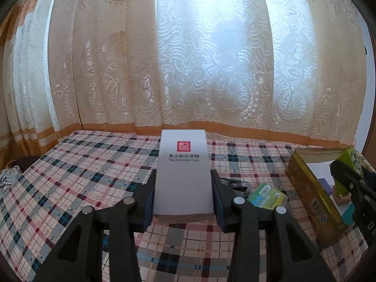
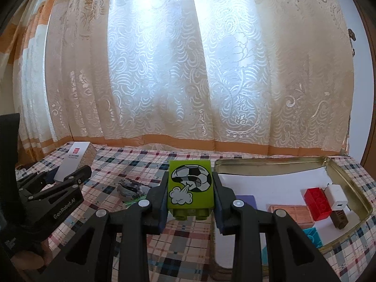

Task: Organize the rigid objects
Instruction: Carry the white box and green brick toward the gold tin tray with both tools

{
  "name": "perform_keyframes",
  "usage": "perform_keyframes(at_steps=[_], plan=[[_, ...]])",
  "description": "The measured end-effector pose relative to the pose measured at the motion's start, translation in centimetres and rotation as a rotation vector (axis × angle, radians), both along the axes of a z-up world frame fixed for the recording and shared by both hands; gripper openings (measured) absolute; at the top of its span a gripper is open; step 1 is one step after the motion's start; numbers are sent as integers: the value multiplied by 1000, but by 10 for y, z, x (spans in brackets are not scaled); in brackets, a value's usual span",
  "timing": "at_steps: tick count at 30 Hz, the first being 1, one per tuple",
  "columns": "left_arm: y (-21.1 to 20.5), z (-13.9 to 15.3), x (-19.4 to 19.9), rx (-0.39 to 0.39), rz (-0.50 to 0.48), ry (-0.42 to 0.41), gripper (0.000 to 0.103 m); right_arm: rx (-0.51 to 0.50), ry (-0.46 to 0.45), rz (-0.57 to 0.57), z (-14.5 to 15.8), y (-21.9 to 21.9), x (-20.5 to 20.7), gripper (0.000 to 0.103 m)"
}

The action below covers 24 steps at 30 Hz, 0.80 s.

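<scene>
My left gripper is shut on a tall white box with a red seal and "The Oriental Club" printed on it, held above the plaid tablecloth. My right gripper is shut on a lime-green toy brick with a soccer-ball picture, held just left of the open gold tin. The tin holds a red brick, a white charger, a brown block, a teal brick and a purple piece. The left gripper with its white box also shows in the right wrist view.
A green-and-white flat pack and a dark crumpled item lie on the cloth between the grippers. The gold tin stands at the right in the left wrist view, with my right gripper over it. A lace curtain hangs behind the table.
</scene>
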<state>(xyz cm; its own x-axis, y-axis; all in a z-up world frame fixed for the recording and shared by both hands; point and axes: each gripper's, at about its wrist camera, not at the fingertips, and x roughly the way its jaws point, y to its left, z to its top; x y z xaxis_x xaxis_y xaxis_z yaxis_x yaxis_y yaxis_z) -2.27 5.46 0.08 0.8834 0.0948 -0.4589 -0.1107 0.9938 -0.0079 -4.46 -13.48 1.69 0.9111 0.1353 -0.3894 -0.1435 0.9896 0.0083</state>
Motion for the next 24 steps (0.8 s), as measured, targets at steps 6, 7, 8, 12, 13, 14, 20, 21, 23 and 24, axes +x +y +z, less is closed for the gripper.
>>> perform_keyframes(at_steps=[6,7,8,12,13,14,20,21,23,24], plan=[[0,1,-3,-44,-31,-17,41,-14,-2,-2,0,-8,-1,34],[0,1,-3,-59,-43,-17,41,-14,-3,-1,0,-10,-2,34],[-1,1,-4,-72,-53,-17,41,-17,-6,0,1,-12,-3,34],[-7,1,-6,-81,-70,-28,41,-31,-14,-8,2,-20,-5,34],[-8,2,-7,-82,-76,-32,41,-36,-15,-12,2,-23,-5,34],[-10,2,-9,-84,-83,-36,41,-37,-15,-13,2,-25,-6,34],[-20,2,-14,-112,-103,-38,41,-30,-25,-33,5,-41,-7,34],[-22,2,-14,-111,-105,-38,41,-28,-24,-36,6,-43,-7,34],[-28,2,-15,-104,-105,-36,41,-27,-25,-40,6,-48,-7,34],[-30,2,-16,-101,-106,-37,41,-29,-27,-42,6,-51,-7,34]])
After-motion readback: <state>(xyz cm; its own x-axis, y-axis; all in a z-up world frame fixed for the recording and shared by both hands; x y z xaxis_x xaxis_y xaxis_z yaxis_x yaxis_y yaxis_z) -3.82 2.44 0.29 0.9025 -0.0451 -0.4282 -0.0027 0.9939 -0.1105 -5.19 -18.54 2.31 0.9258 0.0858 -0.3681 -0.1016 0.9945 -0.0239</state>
